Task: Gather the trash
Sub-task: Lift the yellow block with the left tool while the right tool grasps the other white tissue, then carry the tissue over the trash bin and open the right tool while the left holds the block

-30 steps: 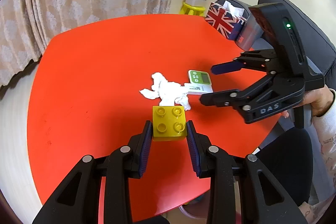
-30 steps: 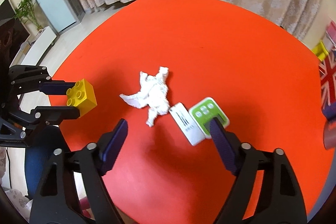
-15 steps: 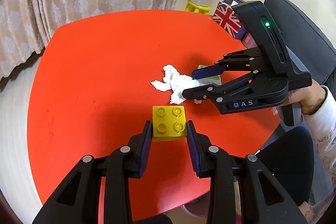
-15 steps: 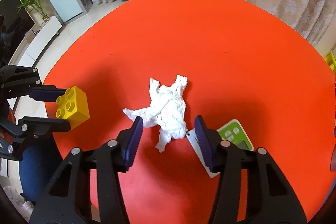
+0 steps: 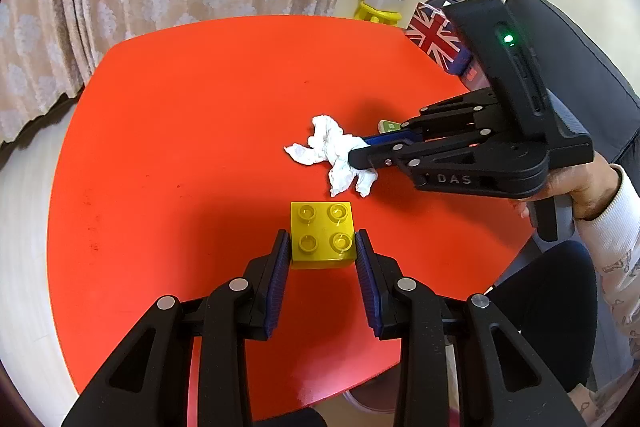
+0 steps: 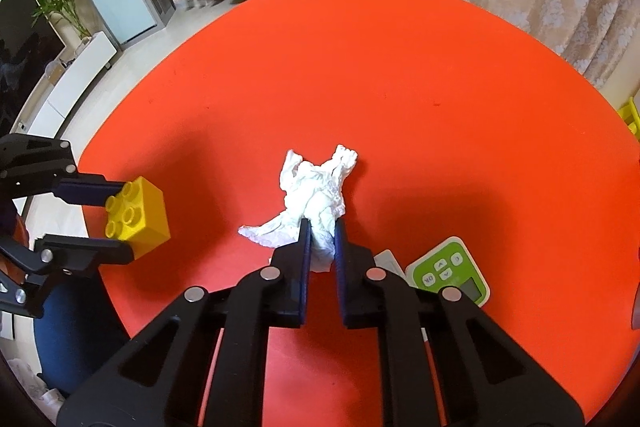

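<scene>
A crumpled white tissue (image 6: pixel 316 191) lies on the red round table (image 6: pixel 400 75). My right gripper (image 6: pixel 321 237) is shut on the tissue's near end; the same grip shows in the left wrist view (image 5: pixel 358 157), where the tissue (image 5: pixel 328 147) spreads left of the fingertips. My left gripper (image 5: pixel 322 247) is shut on a yellow toy brick (image 5: pixel 322 233) and holds it over the table's near part. In the right wrist view the brick (image 6: pixel 136 213) and the left gripper (image 6: pixel 116 217) are at the left table edge.
A green and white timer (image 6: pixel 450 273) lies on the table just right of my right gripper, next to a white card (image 6: pixel 388 259). A Union Jack tissue box (image 5: pixel 434 41) stands at the table's far right edge. Curtains and a chair surround the table.
My right gripper moved in over the tissue and closed its jaws on the near end. My left gripper kept hold of the yellow brick and barely moved.
</scene>
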